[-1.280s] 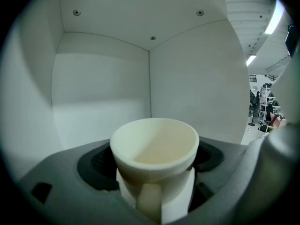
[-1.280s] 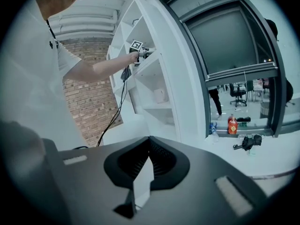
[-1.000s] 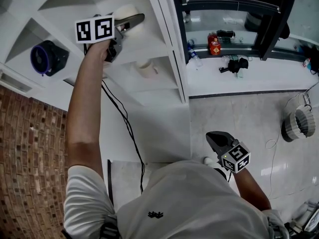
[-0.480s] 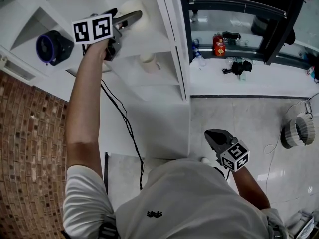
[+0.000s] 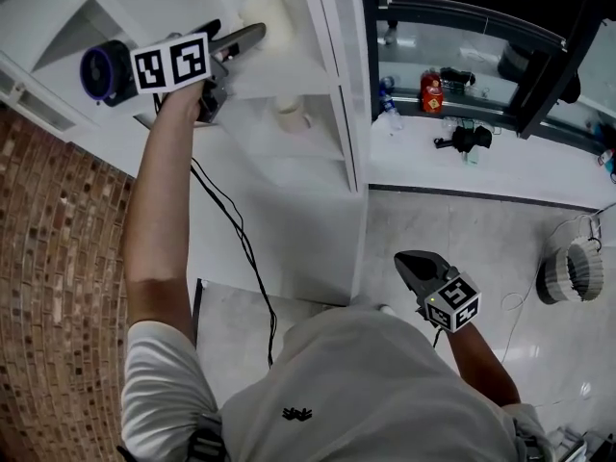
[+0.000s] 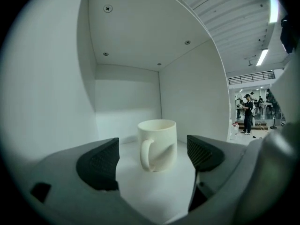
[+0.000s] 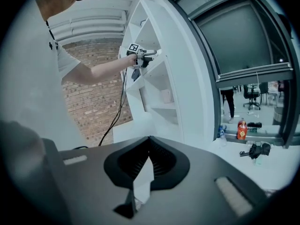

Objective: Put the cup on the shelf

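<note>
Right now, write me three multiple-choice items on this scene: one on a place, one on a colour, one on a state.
1. The cup stands:
A. on top of the shelf
B. inside a shelf compartment
C. under the shelf

2. The cup is:
A. red
B. blue
C. cream-white

3. The left gripper is:
A. open, with its jaws clear of the cup
B. clamped on the cup
C. shut and empty

Answers:
1 B: the left gripper view shows the cup upright on the compartment's floor, with walls round it.
2 C: the cup is pale all over, close to the shelf's white.
3 A: a gap shows on each side between the jaws and the cup.
</note>
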`<action>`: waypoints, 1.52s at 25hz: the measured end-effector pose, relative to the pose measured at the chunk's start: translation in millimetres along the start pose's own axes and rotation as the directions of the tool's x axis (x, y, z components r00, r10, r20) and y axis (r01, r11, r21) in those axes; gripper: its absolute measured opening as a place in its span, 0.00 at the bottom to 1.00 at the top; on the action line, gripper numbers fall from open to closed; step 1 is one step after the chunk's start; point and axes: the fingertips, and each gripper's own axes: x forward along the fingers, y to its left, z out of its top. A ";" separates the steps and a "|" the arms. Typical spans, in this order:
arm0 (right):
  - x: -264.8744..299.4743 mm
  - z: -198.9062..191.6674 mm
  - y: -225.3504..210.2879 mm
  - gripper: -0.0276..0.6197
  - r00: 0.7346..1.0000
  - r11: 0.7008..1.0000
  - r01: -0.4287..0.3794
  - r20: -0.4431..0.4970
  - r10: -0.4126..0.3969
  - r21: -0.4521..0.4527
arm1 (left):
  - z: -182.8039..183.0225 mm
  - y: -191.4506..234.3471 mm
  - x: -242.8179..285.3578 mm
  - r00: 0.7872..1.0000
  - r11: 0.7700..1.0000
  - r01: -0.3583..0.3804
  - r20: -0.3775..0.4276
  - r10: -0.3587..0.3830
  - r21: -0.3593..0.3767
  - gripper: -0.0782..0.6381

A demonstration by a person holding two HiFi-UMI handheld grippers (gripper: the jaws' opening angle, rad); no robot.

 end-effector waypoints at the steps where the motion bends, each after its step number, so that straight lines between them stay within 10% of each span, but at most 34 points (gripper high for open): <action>1: -2.1 0.0 -1.6 0.06 1.000 1.000 -0.007 -0.002 0.007 -0.004 | -2.0 -1.6 -3.6 1.000 1.000 -0.009 0.001 0.009 -0.002 0.74; 29: -31.3 -15.2 17.6 0.06 0.966 0.960 -0.257 -0.070 0.250 -0.111 | -80.2 -86.2 -129.9 0.971 0.970 -0.213 0.089 0.224 -0.116 0.12; 38: -44.3 -25.4 33.0 0.06 0.947 0.941 -0.319 -0.084 0.311 -0.109 | -127.2 -133.2 -162.3 0.966 0.960 -0.242 0.059 0.253 -0.143 0.12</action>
